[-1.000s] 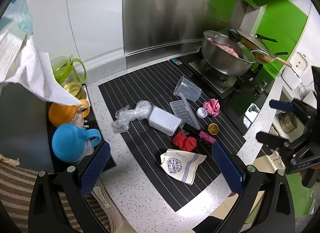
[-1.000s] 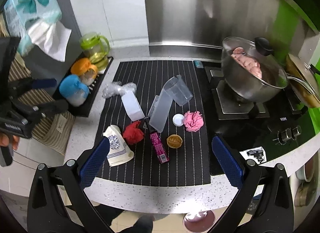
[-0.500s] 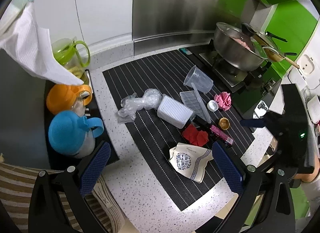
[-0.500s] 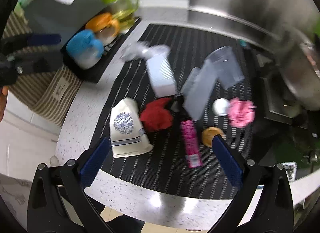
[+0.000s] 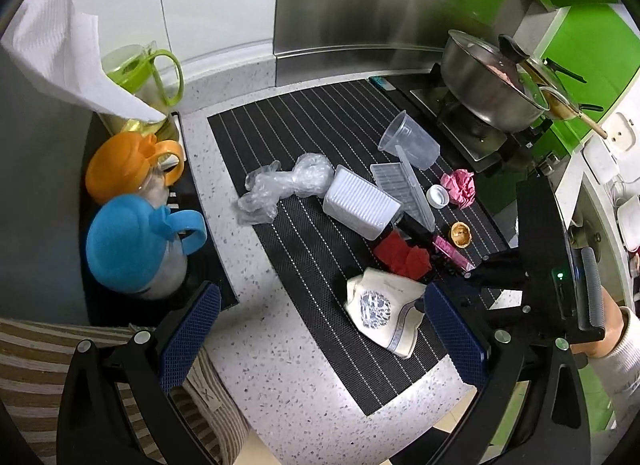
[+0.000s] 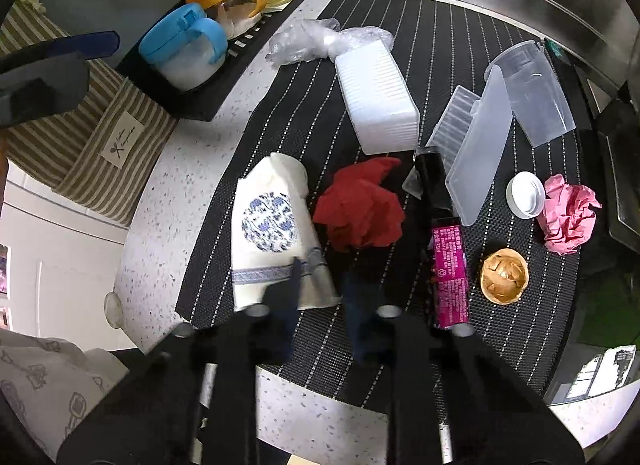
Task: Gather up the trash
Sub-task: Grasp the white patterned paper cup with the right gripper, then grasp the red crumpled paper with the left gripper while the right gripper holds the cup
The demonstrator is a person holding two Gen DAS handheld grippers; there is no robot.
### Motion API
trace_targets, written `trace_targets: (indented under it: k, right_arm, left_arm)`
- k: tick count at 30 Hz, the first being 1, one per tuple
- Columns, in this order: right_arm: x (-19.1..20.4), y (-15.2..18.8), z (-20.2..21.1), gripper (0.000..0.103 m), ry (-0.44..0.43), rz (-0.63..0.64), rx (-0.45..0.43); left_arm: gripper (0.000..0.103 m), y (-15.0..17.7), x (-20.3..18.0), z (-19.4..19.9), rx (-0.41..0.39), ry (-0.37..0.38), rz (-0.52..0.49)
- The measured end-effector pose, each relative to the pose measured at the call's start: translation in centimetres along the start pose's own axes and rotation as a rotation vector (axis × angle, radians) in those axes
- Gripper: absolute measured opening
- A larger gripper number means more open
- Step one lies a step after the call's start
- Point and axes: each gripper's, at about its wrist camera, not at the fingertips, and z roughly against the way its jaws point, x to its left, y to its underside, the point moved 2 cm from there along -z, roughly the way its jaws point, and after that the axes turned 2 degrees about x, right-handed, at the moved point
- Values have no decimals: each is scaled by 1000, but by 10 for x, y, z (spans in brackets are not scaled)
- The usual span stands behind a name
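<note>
Trash lies on a black striped mat (image 5: 312, 137): a crumpled red paper (image 6: 360, 209), a white bag with a blue print (image 6: 272, 233), a pink-and-black tube (image 6: 446, 241), a nut shell (image 6: 504, 275), a pink paper ball (image 6: 568, 217), a white cap (image 6: 525, 194), a white tray (image 6: 376, 97), clear plastic wrap (image 6: 312, 41), a clear lid (image 6: 480, 149) and a clear cup (image 6: 536, 93). My right gripper (image 6: 324, 285) hangs low over the mat's near edge, jaws narrowed, with the white bag's corner at its left finger and the red paper just ahead. My left gripper (image 5: 320, 329) is open and empty, high over the counter.
A black rack (image 6: 208, 105) at the left holds blue (image 5: 124, 241), orange (image 5: 120, 165) and green (image 5: 136, 81) jugs. A striped cloth (image 6: 80, 133) hangs below it. A steel pot (image 5: 488, 89) sits on the stove at the right. White paper towel (image 5: 68, 61) hangs at upper left.
My right gripper has dropped down and forward toward the red paper and white bag, and its jaws have narrowed from wide open. The left gripper shifted slightly and stays open.
</note>
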Motion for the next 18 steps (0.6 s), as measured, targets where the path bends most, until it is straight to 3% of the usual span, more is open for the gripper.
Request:
trace_targets:
  k: [9,18]
  right_arm:
    - [5,6,24,9,-34,1,-50]
    - [-2,25,94,8,9,-85,-200]
  left_arm:
    - [98,0,-5,4,-9,7,-13]
    - [98,-6,-19,10,-37,23,-51]
